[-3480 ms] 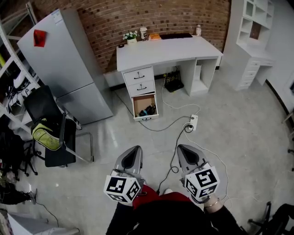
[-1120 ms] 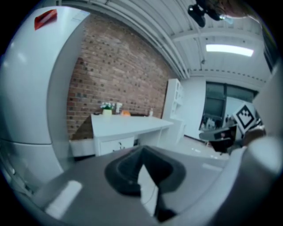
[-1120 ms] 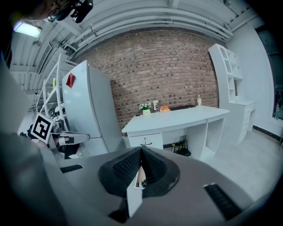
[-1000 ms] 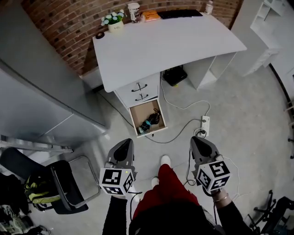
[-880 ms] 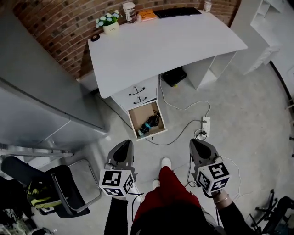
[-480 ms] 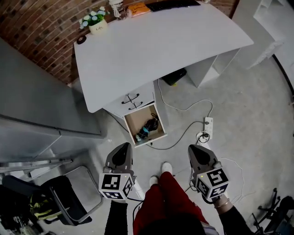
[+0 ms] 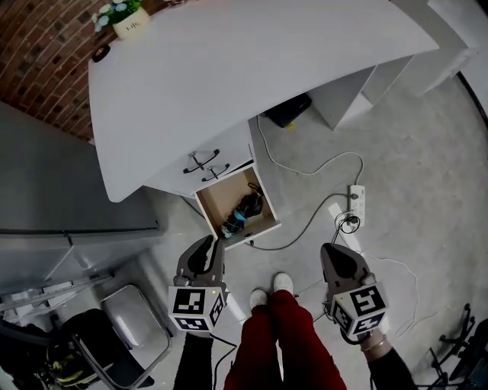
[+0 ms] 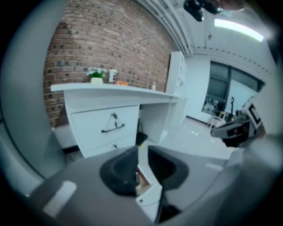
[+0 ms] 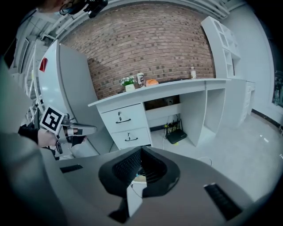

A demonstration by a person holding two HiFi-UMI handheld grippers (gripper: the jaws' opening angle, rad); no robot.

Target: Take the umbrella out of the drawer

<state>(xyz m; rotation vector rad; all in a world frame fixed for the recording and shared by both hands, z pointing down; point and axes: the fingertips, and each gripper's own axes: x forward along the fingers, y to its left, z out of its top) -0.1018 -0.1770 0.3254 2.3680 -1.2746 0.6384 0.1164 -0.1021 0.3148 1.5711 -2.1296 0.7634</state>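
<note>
The bottom drawer [image 7: 221, 199] of the white desk stands pulled out, just ahead of my feet. In it lies the umbrella [image 7: 245, 207], a dark folded bundle with a teal part. My left gripper [image 7: 207, 242] hovers a short way in front of the drawer's near corner. Its jaws have just been opening, and a narrow slit with nothing in it shows between them. Through that slit in the left gripper view [image 8: 141, 149] I see the drawer's white front [image 8: 149, 195]. My right gripper [image 7: 332, 248] hangs over the floor to the drawer's right, shut and empty [image 9: 141, 150].
The desk top [image 7: 252, 84] overhangs two closed drawers [image 7: 204, 161] above the open one. A power strip [image 7: 357, 204] and loose cables lie on the floor at the right. A grey cabinet [image 7: 61, 198] stands left, a chair [image 7: 130, 327] behind left, a flower pot [image 7: 126, 19] on the desk.
Both grippers have come down and forward towards the open drawer, which now lies much closer. The left jaws have parted a little; the right ones look unchanged.
</note>
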